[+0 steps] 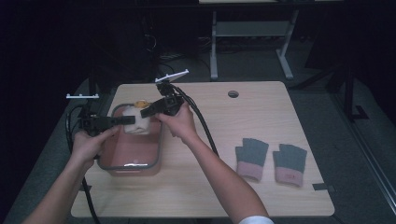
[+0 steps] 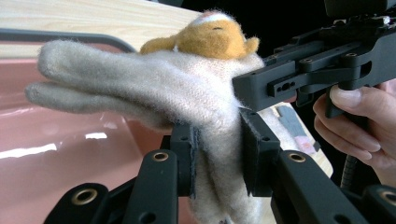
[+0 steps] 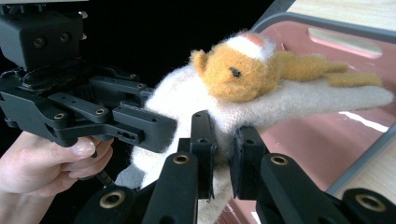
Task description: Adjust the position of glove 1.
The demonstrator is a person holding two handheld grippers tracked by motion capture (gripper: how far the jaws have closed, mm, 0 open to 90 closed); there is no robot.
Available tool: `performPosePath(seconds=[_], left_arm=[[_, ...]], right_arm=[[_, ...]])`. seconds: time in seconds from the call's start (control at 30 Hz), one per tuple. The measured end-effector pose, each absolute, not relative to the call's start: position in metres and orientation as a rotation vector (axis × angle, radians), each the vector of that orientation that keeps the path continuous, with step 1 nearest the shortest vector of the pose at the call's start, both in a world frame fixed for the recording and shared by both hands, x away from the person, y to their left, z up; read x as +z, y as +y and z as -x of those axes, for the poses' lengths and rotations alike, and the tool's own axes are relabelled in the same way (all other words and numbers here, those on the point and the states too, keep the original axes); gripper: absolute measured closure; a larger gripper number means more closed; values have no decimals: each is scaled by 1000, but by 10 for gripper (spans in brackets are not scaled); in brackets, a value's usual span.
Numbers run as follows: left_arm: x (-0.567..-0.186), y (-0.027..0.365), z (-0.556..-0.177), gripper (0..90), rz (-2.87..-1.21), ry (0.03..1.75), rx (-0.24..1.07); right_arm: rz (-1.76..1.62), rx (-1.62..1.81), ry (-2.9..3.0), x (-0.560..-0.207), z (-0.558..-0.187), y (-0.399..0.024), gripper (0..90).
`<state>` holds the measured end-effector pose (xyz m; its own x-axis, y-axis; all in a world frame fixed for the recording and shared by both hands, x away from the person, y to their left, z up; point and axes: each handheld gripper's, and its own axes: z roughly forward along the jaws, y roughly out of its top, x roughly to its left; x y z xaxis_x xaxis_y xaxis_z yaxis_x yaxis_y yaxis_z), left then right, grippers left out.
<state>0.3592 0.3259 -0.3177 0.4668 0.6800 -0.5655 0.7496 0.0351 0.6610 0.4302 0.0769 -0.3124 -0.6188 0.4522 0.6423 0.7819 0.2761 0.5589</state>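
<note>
Both grippers clamp one white glove over the pink tub.

Left gripper and right gripper each pinch the white glove in their jaws; close views reveal its orange bear patch. High view adds the pink tub beneath, two grey gloves farther along the bench.

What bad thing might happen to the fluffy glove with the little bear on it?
1. Both hand-held grippers, left hand-held gripper and right hand-held gripper, pinch just a narrow fold of the fluffy glove; it may slip free.
2. They grip it from opposite sides, so pulling apart might stretch the knit.
3. It hangs over the pink bin; its floppy fingers might catch the grey rim going down.
</note>
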Motion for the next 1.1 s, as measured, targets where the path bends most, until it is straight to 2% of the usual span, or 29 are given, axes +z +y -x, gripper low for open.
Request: performPosePath(seconds=[0.47, 1.1], left_arm=[[-351, 332, -360, 695, -1703, 1309, -117], [-381, 334, -361, 695, -1747, 1375, -172]], right_arm=[[1139, -1204, -2148, -354, -435, 88, 812], [1171, -1147, -2101, -392, -434, 90, 790]])
